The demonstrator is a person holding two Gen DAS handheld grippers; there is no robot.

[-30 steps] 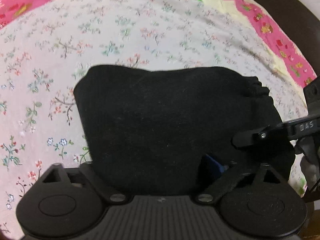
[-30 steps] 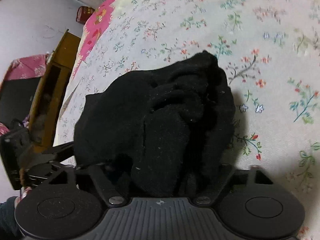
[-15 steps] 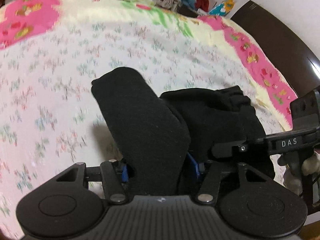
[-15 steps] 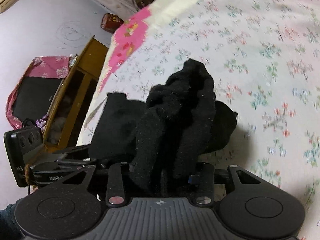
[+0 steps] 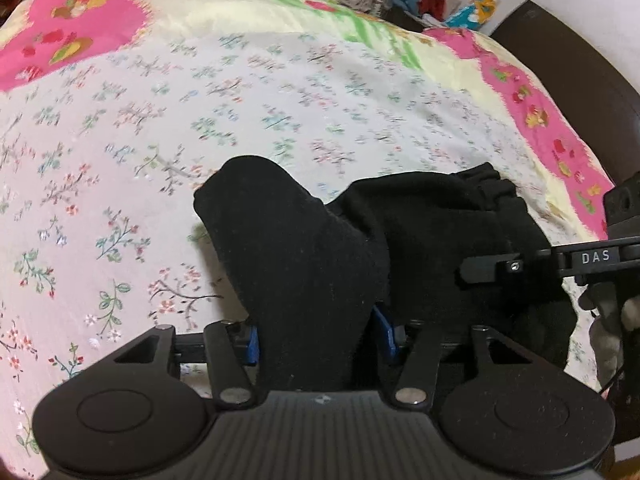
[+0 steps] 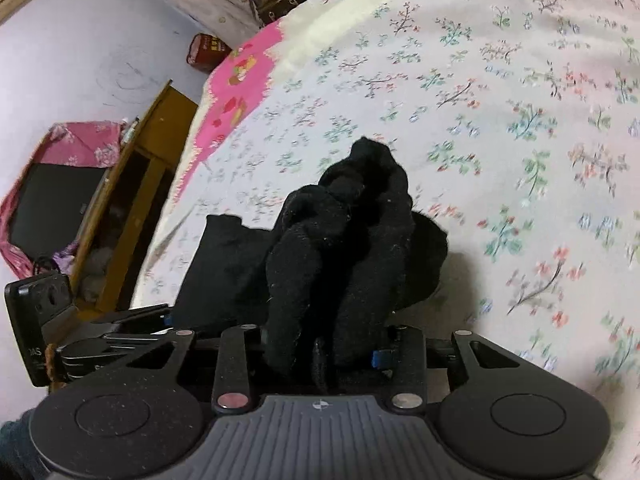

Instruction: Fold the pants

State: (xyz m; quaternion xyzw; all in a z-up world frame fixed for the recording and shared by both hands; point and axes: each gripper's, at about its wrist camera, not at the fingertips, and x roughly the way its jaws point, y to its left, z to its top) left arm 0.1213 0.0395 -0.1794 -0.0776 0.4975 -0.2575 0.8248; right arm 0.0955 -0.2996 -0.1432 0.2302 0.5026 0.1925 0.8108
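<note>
Gripping the black pants in both grippers now, after lying flat on the floral bedspread 1 second ago. Left gripper and right gripper, having just been closing, clamping bunched cloth, lifting the near edge, probably starting 1 fold.

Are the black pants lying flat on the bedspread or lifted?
Partly lifted: both the left gripper and right gripper pinch bunched pants; the rest rests on the bedspread.
</note>
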